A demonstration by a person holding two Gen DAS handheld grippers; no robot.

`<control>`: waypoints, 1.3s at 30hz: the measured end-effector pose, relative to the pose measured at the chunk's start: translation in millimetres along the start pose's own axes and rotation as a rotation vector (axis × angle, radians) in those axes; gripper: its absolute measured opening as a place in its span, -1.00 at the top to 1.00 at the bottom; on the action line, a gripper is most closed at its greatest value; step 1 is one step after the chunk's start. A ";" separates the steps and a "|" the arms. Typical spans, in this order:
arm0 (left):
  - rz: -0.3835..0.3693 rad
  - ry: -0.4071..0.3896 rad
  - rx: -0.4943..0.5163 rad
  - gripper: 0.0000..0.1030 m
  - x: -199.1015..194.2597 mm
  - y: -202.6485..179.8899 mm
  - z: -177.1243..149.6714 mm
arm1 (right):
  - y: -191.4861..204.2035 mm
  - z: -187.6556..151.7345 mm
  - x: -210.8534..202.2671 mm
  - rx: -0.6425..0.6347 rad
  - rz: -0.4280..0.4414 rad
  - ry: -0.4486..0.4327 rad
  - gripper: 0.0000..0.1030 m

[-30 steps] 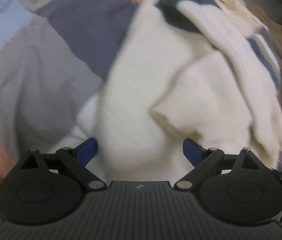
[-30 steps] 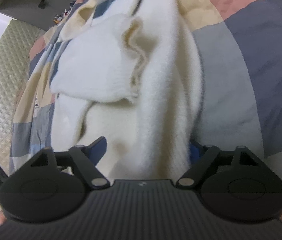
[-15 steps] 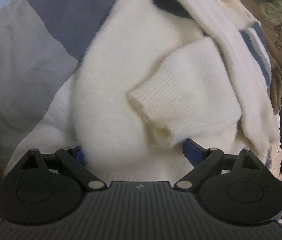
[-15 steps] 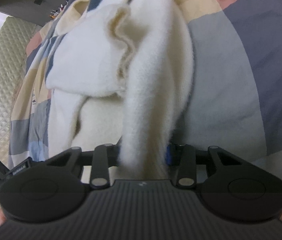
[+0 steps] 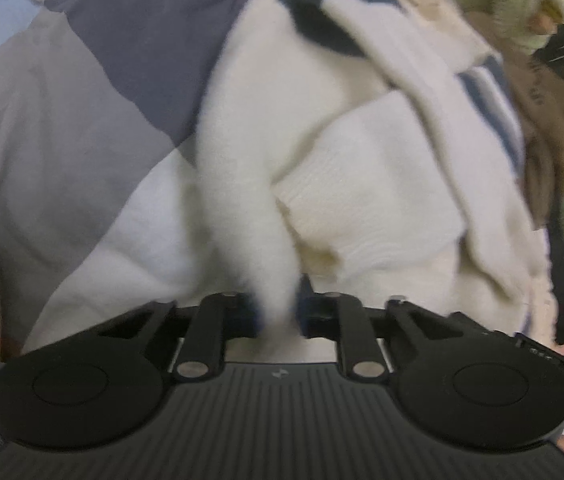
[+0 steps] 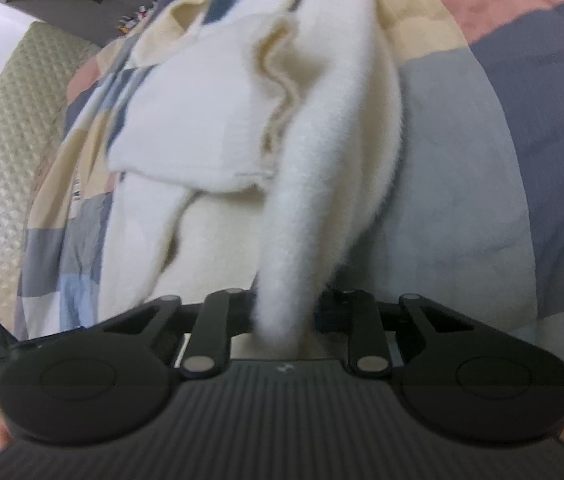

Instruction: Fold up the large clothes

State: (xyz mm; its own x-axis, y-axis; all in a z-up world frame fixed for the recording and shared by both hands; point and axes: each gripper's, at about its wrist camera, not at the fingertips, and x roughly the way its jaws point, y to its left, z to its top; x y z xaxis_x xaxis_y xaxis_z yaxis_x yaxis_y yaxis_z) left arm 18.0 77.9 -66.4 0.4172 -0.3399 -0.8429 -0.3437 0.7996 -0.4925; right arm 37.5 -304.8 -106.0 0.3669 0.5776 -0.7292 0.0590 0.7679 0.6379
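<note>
On a bed with a patchwork quilt (image 5: pixel 82 128): cream sweater (image 5: pixel 362 168), pinched at 2 bunched folds. Left gripper (image 5: pixel 278 312) and right gripper (image 6: pixel 282 312) jaws just closed, each clamping sweater.

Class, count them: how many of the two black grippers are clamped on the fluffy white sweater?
2. The left gripper pinches a fold of the fluffy white sweater; the right gripper pinches another bunched fold.
</note>
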 end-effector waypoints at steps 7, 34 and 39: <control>-0.083 -0.058 0.020 0.74 -43.2 -5.5 0.6 | 1.7 9.0 -29.3 0.006 0.083 -0.002 0.60; -0.198 -0.073 0.110 0.75 -154.9 -23.2 -68.5 | 14.3 -54.4 -138.4 -0.070 0.125 -0.019 0.63; -0.175 -0.054 0.141 0.75 -170.1 -25.9 -101.2 | 16.6 -75.8 -156.8 -0.083 0.122 -0.018 0.62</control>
State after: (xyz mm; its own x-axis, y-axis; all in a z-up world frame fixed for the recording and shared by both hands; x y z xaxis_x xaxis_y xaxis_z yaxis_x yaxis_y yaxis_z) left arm -129.3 64.9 67.8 0.5061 -0.4551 -0.7326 -0.1432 0.7934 -0.5917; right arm -89.4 -361.5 0.2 0.3833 0.6636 -0.6424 -0.0634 0.7128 0.6985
